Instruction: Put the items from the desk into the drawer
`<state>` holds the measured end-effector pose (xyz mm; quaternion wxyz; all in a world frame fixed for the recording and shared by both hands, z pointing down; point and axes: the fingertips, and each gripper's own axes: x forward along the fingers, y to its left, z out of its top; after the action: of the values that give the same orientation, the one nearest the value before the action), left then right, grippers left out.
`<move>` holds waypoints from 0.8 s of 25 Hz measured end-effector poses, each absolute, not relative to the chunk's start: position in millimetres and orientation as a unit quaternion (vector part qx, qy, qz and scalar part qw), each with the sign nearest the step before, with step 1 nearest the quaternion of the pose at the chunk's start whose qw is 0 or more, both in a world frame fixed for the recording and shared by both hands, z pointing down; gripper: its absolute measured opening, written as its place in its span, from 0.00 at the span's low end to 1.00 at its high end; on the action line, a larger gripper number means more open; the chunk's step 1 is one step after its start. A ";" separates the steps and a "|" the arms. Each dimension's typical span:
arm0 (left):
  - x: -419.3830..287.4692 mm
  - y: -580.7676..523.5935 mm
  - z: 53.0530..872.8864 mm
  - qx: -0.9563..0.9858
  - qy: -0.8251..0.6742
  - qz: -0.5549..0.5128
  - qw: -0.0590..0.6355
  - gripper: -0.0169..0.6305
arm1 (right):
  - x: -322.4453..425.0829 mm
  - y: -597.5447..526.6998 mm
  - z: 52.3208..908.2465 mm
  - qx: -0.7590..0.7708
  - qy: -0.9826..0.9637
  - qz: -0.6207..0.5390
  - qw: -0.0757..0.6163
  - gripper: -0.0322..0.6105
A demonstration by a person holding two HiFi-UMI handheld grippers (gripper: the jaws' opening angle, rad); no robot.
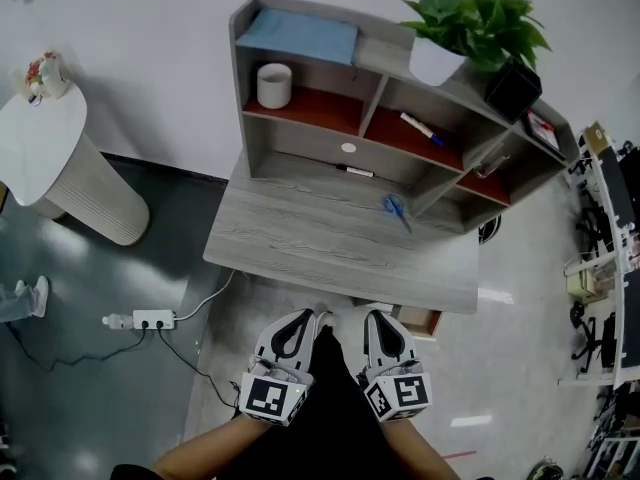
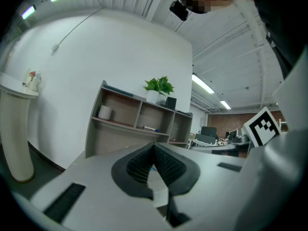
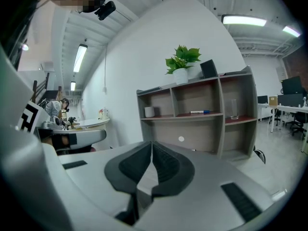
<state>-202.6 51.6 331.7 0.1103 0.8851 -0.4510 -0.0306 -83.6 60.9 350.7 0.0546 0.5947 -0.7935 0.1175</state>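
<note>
While both grippers hang short of the desk, nothing on it is held. Off the desk's left end a white round-topped stand sits on the floor, and a power strip lies near the desk's front-left corner.

The left gripper hovers just off the desk's front edge, pointing toward it. Its own view shows the jaws pressed together tip to tip with nothing between them.

On the desk's back half stands a shelf unit. A white cylinder stands upright in its upper-left compartment, and a blue flat item lies on its top. A black pen lies on the desk surface under the shelves, near the desk's middle. Blue-handled scissors lie on the desk to the right of the pen, well apart from both grippers.

The right gripper is beside the left one, also just off the front edge, its jaws likewise clenched on nothing.

A blue-capped marker lies on the upper middle shelf. Below the desk's front edge, right of the right gripper, a corner of the drawer shows. A potted plant and a black box stand at the right of the shelf top.
</note>
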 end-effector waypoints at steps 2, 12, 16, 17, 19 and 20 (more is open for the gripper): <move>-198.2 36.9 332.4 0.881 -0.458 -0.031 0.113 0.03 | -76.4 40.1 354.5 0.588 -0.798 0.118 0.062 0.08; -157.1 -43.7 346.5 0.863 -0.475 -0.047 0.165 0.03 | -45.7 -72.3 387.0 0.522 -0.833 0.109 0.148 0.09; -148.8 -68.6 353.1 0.855 -0.491 -0.035 0.163 0.03 | -42.9 -117.1 400.1 0.485 -0.850 0.098 0.179 0.09; -147.7 -73.4 354.8 0.851 -0.498 -0.032 0.162 0.03 | -39.4 -129.0 405.7 0.482 -0.851 0.103 0.183 0.09; -144.6 -79.8 358.0 0.845 -0.509 -0.027 0.159 0.03 | -29.8 -152.3 418.8 0.477 -0.850 0.110 0.194 0.09; -142.8 -82.3 359.7 0.843 -0.514 -0.025 0.158 0.03 | -24.9 -164.2 425.5 0.475 -0.850 0.109 0.203 0.09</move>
<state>-142.8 -82.3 359.7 0.1577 0.8427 -0.5141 -0.0251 -24.9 -164.2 425.5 0.2025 0.4746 -0.8496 0.1094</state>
